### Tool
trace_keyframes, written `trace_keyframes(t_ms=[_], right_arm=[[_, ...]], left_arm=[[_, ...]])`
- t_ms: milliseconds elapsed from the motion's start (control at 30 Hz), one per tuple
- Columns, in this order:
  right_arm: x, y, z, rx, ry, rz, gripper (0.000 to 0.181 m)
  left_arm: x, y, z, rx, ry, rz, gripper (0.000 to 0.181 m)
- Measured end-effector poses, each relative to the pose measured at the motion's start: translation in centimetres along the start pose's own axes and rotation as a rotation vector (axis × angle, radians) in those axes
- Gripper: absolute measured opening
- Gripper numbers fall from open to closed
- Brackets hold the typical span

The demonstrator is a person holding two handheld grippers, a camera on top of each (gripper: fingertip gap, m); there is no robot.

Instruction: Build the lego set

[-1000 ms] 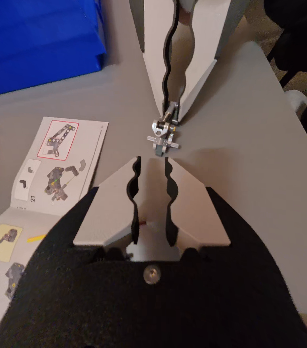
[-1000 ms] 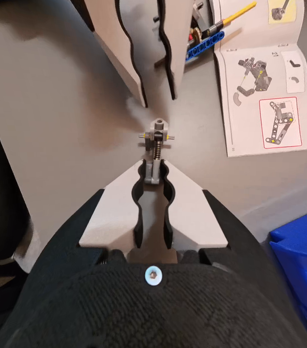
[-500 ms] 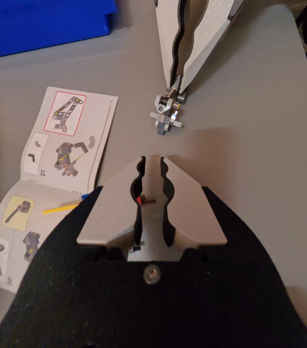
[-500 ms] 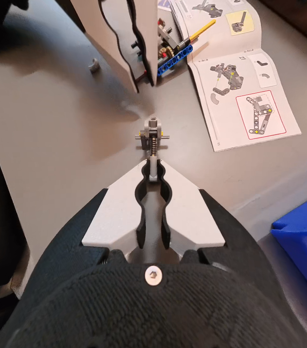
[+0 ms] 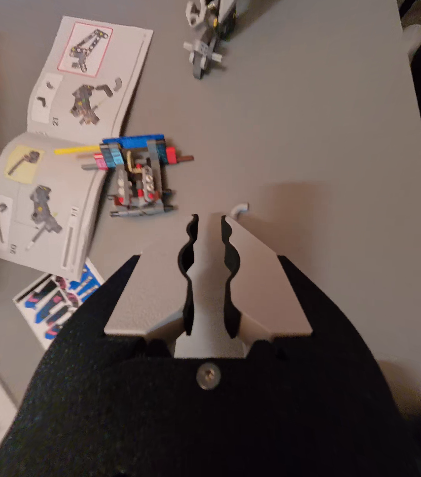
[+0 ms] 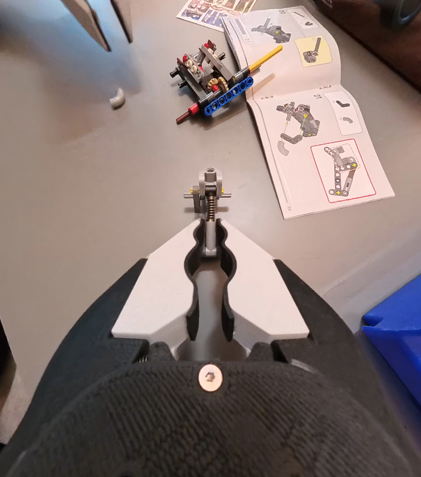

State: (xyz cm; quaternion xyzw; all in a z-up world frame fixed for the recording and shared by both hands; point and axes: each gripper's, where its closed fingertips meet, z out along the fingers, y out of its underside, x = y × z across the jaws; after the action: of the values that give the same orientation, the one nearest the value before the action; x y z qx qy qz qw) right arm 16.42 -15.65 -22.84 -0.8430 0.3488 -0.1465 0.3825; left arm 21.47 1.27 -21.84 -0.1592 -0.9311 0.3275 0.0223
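Observation:
My right gripper (image 6: pixel 210 222) is shut on the grey spring shock-absorber assembly (image 6: pixel 209 196), which sticks out ahead of the fingertips just above the grey table (image 6: pixel 75 180). The same assembly shows at the top of the left wrist view (image 5: pixel 203 51). The partly built lego frame with a blue beam and yellow axle (image 6: pixel 212 82) lies on the table beyond it; it also shows in the left wrist view (image 5: pixel 139 178). My left gripper (image 5: pixel 209 218) is open and empty, lifted back from the frame. A small curved grey piece (image 5: pixel 240 207) lies by its right fingertip; it shows too in the right wrist view (image 6: pixel 117 99).
The open instruction booklet (image 5: pixel 75 108) (image 6: pixel 315 124) lies beside the frame. A sticker sheet (image 5: pixel 57 299) lies under its near corner. A blue bin (image 6: pixel 410 348) stands at the right of the right wrist view. A dark box (image 6: pixel 397 38) is at the far right edge. About 20 cm separates my left fingertips from my right. The small curved grey piece (image 5: pixel 240 207) is closer to my left gripper, around 4 cm from its tips; the right tips are 15 cm off. It is also in sight in the right wrist view (image 6: pixel 115 96).
My left gripper has pulled back and up, away from the shock-absorber assembly, uncovering the lego frame. My right gripper still holds the assembly and has also drawn back.

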Motion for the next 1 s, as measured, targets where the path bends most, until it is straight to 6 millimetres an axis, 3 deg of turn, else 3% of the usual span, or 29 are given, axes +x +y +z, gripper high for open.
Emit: trace_keyframes(t_ms=[33,133,300,467,567,667,733,833,1000], right_arm=[[0.1,0.1,0.1,-0.008,0.007,-0.003,0.008],[-0.1,0.1,0.3,-0.01,0.002,-0.009,0.007],[-0.3,0.1,0.5,-0.026,0.007,-0.013,0.012],[-0.7,-0.3,-1.7,-0.044,0.093,-0.021,0.019],[-2.2,-1.3,-2.7,-0.009,0.15,-0.105,0.018],[-5.0,-3.6,-1.7,0.121,0.19,-0.308,0.019],[-6.4,-3.9,-0.1,0.139,0.192,-0.437,0.023],[-7.3,-4.1,1.7,0.146,0.173,-0.554,0.024],[-7.8,-4.5,2.3,0.192,0.1,-0.582,0.022]], left_arm=[[0.7,0.6,0.2,0.021,0.009,0.0,0.016],[2.2,1.5,0.9,0.051,0.031,-0.02,0.02],[1.7,0.9,2.1,0.063,-0.046,-0.007,0.02],[2.7,0.3,3.5,0.061,0.012,-0.019,0.005],[2.6,-0.5,4.2,0.076,0.008,-0.094,0.005],[2.4,-1.9,5.0,0.116,0.031,-0.248,0.005],[2.7,-3.3,5.5,0.161,0.08,-0.316,0.005],[3.8,-5.7,6.0,0.214,0.211,-0.409,0.005],[3.9,-8.3,6.8,0.246,0.321,-0.488,0.005]])
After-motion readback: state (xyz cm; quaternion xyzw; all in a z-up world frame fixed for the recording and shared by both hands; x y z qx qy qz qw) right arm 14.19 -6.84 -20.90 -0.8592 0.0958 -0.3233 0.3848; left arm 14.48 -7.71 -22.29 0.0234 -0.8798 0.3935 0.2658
